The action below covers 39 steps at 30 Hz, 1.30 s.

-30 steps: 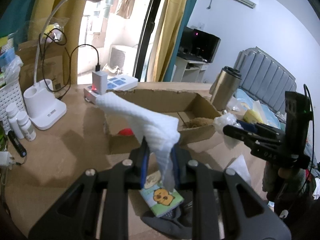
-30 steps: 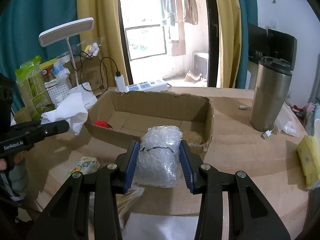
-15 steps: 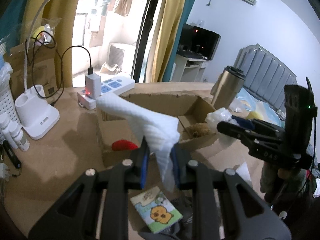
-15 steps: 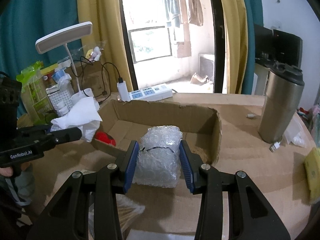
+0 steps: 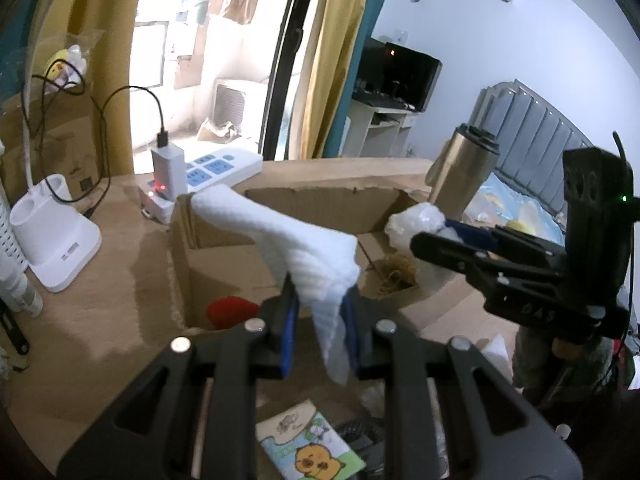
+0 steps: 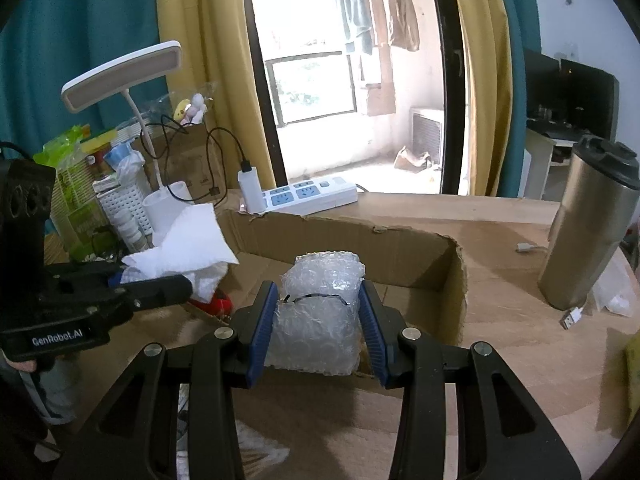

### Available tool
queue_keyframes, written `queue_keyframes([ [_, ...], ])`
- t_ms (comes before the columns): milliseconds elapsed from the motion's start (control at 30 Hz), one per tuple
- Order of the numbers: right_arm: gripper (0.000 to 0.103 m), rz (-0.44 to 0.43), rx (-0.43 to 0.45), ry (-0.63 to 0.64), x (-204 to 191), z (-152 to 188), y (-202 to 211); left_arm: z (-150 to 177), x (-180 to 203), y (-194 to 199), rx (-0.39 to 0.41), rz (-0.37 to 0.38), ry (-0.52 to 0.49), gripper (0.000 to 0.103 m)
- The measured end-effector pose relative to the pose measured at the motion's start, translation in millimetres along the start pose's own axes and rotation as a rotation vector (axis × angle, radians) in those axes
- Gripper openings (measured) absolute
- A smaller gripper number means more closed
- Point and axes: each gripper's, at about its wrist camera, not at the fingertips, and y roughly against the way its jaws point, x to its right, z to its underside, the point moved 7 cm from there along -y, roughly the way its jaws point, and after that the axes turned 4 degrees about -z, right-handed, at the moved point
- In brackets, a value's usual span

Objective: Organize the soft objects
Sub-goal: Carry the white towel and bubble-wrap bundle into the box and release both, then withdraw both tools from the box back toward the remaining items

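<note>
My left gripper (image 5: pixel 318 312) is shut on a white folded cloth (image 5: pixel 288 236) and holds it over the near left edge of an open cardboard box (image 5: pixel 320 208). It also shows in the right wrist view (image 6: pixel 160 288) with the cloth (image 6: pixel 188 240). My right gripper (image 6: pixel 318 320) is shut on a roll of bubble wrap (image 6: pixel 320 308), held over the box's near wall (image 6: pixel 400 256); it shows in the left wrist view (image 5: pixel 440 236) too. A red soft object (image 5: pixel 230 310) and a tan fibrous clump (image 5: pixel 394 274) lie inside the box.
A steel tumbler (image 6: pixel 588 224) stands right of the box. A white power strip (image 6: pixel 308 196) with charger and a white desk lamp (image 6: pixel 160 200) stand behind it. A cartoon tissue pack (image 5: pixel 312 452) lies on the wooden table (image 6: pixel 520 320) near me. Bottles and baskets crowd the left.
Both grippers have moved forward toward the box with their loads. The cloth and the bubble wrap now hang over the box's near edge.
</note>
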Motion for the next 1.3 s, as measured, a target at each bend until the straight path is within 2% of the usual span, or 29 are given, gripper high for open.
queue_keyframes([
  [367,0.044,-0.039,-0.006,-0.018,2,-6,-17,-9,3,-26,-0.019,0.028,0.051,0.021],
  [633,0.044,-0.053,-0.021,-0.031,2,-5,-31,-4,3,-46,-0.074,0.037,0.085,0.023],
  [767,0.045,-0.048,-0.033,-0.049,8,-2,-38,-2,4,-52,-0.100,0.045,0.075,0.032],
  [833,0.046,-0.043,-0.040,-0.060,10,0,-40,0,5,-53,-0.104,0.044,0.071,0.039],
  [867,0.050,-0.041,-0.043,-0.064,11,0,-41,-1,4,-52,-0.100,0.045,0.071,0.051],
  [900,0.052,-0.040,-0.042,-0.066,12,0,-40,-1,4,-50,-0.093,0.050,0.074,0.057],
  [967,0.058,-0.042,-0.040,-0.070,12,-1,-40,-3,3,-47,-0.084,0.048,0.079,0.062],
  [1067,0.063,-0.040,-0.041,-0.071,11,-1,-39,-4,1,-42,-0.075,0.035,0.081,0.064],
  [1300,0.063,-0.029,-0.022,-0.069,8,-5,-28,-5,-2,-25,-0.050,0.023,0.082,0.065],
])
